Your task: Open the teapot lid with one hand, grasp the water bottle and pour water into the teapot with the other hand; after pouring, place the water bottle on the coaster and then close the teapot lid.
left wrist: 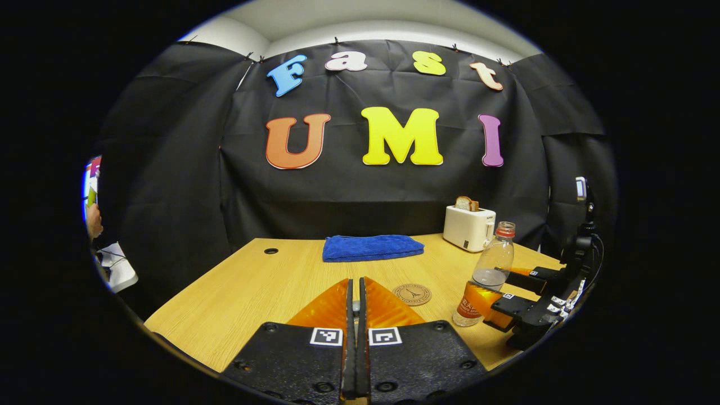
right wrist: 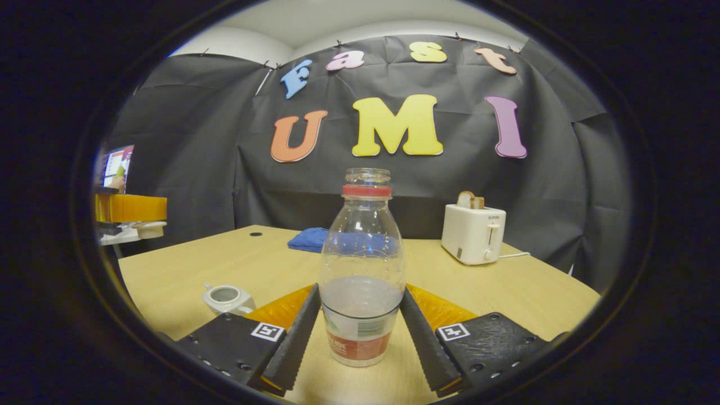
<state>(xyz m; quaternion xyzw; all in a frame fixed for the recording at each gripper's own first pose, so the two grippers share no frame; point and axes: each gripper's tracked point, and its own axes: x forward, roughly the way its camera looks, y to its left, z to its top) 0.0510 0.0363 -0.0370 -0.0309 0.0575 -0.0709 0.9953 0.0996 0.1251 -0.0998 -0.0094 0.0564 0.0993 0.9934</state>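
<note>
Gripping stage: my right claw brackets the water bottle, one finger at each flank of its lower body; whether both press on the plastic I cannot tell.
Bottle state: upright on the wooden surface, uncapped, red neck ring showing, water only in the lower part.
Bottle from the left gripper view: it stands at the right side of the surface, the right claw around its labelled lower part.
Left claw: my left claw has its fingers drawn together with only a thin slit between them, nothing held that I can see.
Teapot: the small white teapot sits low at the left in the right gripper view, just beside my right claw's left finger; its mouth looks open, lid not on it.
Lid: I cannot place it.
Coaster: the round cork coaster lies bare on the surface, between my left claw and the bottle.
Bystanders: folded blue towel and white toaster with bread, far side, well apart from the work.
Step in hand: my guess, taking the bottle for the pour.
Next move calls for: firm squeeze low on the bottle, lift straight, carry left to the teapot, tilt slowly, since the pot's mouth is small.
</note>
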